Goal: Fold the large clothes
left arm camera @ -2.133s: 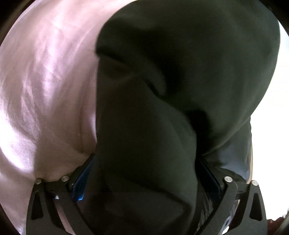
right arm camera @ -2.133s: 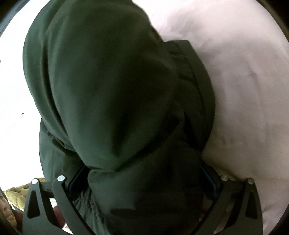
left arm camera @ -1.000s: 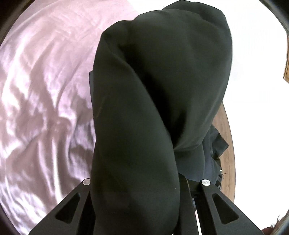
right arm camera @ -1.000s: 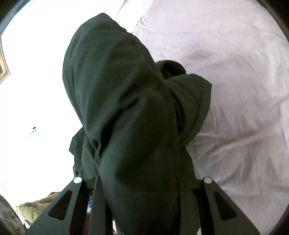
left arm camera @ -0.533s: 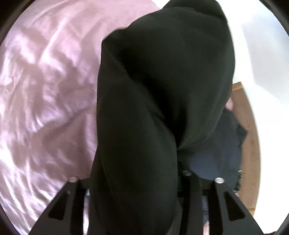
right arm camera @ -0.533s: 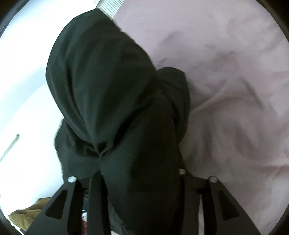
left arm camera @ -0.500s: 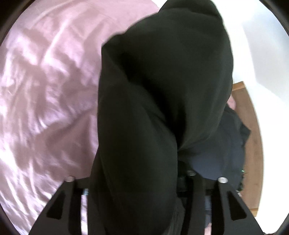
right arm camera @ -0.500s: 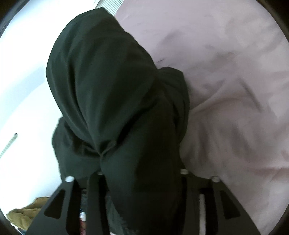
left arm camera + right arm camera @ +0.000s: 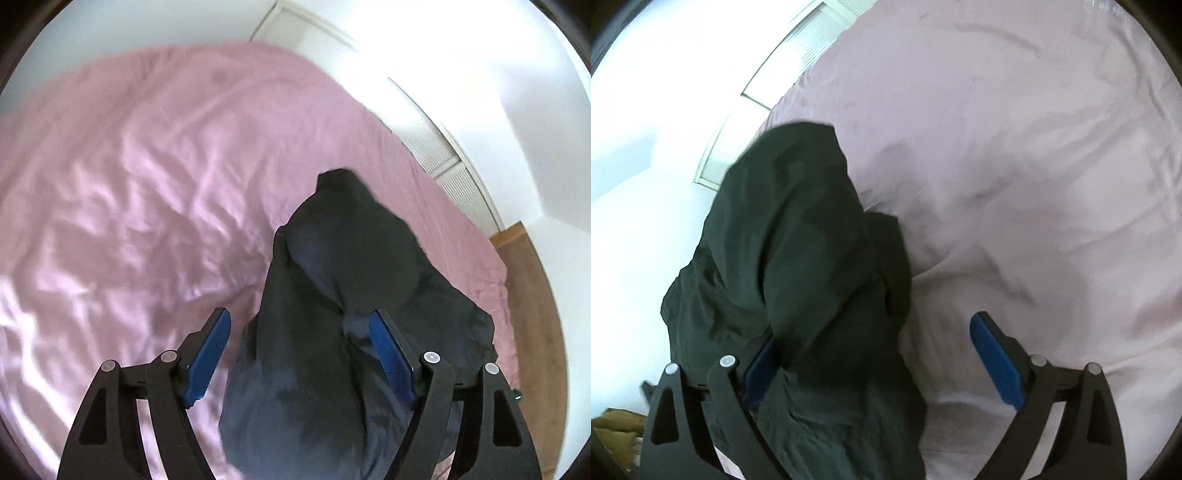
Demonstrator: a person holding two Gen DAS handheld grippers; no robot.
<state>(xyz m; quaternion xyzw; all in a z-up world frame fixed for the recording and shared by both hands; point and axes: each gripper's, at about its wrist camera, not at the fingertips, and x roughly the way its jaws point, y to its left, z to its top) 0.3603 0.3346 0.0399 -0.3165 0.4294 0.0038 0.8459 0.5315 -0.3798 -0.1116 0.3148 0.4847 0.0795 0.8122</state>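
Both grippers (image 9: 299, 350) (image 9: 877, 360) gape around the bunched, seemingly matte dark garment (image 9: 347, 295) (wrinkled pink sheet (image 9: 147, 184) below).

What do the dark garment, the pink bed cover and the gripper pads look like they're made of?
Dark garment: matte woven cloth, likely cotton; dull, with soft heavy folds. Pink bed cover: smooth, slightly shiny fabric, maybe satin; its creases catch light. Blue pads: probably rubber or plastic, flat and unglossy.

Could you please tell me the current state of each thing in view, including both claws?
Left claw: open, blue pads apart, cloth between them.
Right claw: open, cloth lying against one pad only.
Dark jacket: bunched, heaped, not flat.
Pink bedsheet: spread out, wrinkled.
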